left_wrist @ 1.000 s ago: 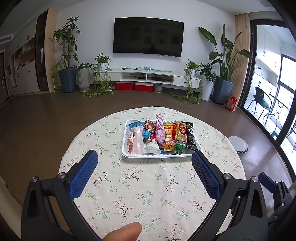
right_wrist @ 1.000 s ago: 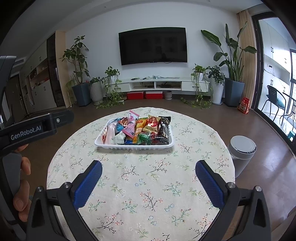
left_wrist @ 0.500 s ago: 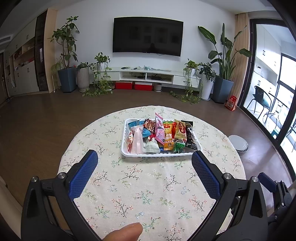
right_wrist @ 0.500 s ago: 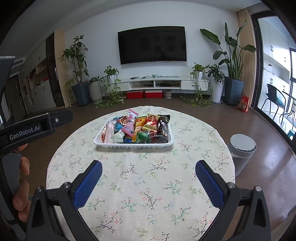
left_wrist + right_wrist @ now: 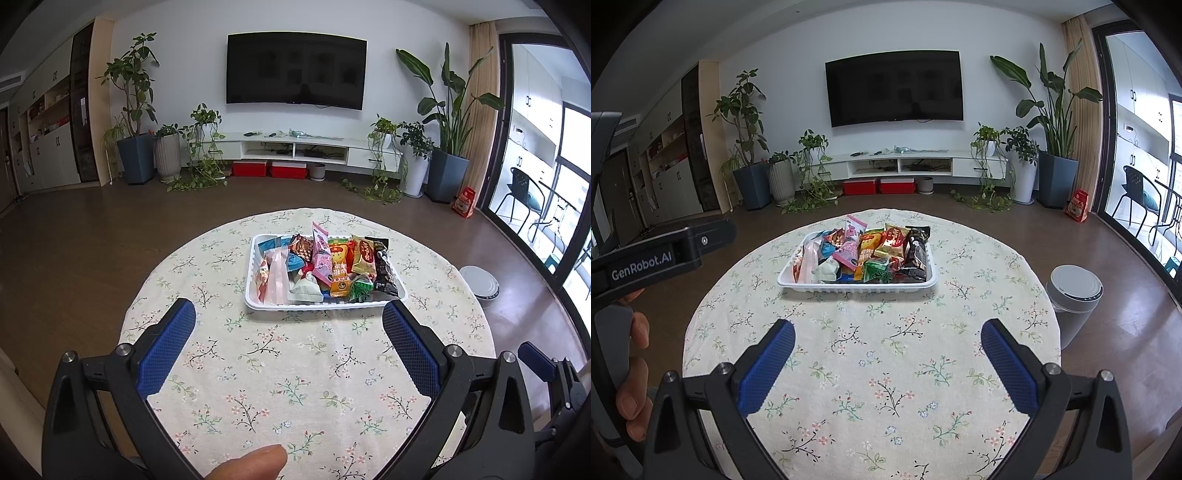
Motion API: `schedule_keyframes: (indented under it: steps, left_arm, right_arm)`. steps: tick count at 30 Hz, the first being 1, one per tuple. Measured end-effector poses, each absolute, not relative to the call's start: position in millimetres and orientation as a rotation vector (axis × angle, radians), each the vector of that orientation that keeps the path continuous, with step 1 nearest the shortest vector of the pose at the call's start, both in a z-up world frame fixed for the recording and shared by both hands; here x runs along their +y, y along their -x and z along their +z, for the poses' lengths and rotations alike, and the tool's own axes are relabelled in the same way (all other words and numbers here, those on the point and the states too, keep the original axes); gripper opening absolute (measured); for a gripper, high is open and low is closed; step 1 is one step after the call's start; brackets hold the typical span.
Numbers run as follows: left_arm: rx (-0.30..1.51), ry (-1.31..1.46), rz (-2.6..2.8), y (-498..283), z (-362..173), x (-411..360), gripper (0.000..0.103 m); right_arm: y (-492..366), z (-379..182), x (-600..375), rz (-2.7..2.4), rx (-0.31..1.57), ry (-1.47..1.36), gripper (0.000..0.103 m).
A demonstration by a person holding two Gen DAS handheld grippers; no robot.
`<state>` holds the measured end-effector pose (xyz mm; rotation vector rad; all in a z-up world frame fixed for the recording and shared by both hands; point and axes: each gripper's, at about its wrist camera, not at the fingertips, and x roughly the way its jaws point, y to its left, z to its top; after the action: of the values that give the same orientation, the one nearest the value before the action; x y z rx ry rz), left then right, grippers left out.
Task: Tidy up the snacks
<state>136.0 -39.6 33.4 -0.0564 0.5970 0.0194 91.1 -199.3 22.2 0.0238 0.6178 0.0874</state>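
Both the left claw and the right claw hover level, fingers spread wide, gripping nothing.

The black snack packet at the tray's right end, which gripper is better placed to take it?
Probably the right gripper: the black packet lies on its side of the tray. Both are open and short of it.

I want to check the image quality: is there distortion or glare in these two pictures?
Left wrist view: fisheye bends the black wall television, dark corners, bright balcony window overexposed. Right wrist view: same bending, white plastic snack tray sharp, no glare.
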Motion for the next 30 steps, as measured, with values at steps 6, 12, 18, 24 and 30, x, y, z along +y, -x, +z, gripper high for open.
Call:
schedule_keyframes:
  steps: [6, 12, 18, 24, 30]
  left_arm:
    - [0.609, 0.051, 0.027, -139.1, 31.0, -40.9, 0.103]
    - [0.609, 0.052, 0.027, -139.5, 29.7, -40.7, 0.103]
    - [0.609, 0.052, 0.026, -139.1, 29.9, -40.4, 0.103]
    - [0.618, 0.046, 0.024, -141.3, 27.8, -40.3, 0.103]
    - [0.627, 0.039, 0.025, -143.4, 25.5, -39.4, 0.103]
  right_arm:
    - [-91.2, 23.1, -199.5, 0.088, 0.619, -0.024, 0.103]
    - [-91.3, 24.1, -199.6, 0.087, 0.621, -0.023, 0.103]
    - [-90.9, 24.7, -200.0, 0.087, 0.622, -0.023, 0.103]
    - [-90.9, 25.8, -200.1, 0.087, 0.623, -0.024, 0.103]
    - [-87.4, 22.3, -201.0, 0.088, 0.628, -0.029, 0.103]
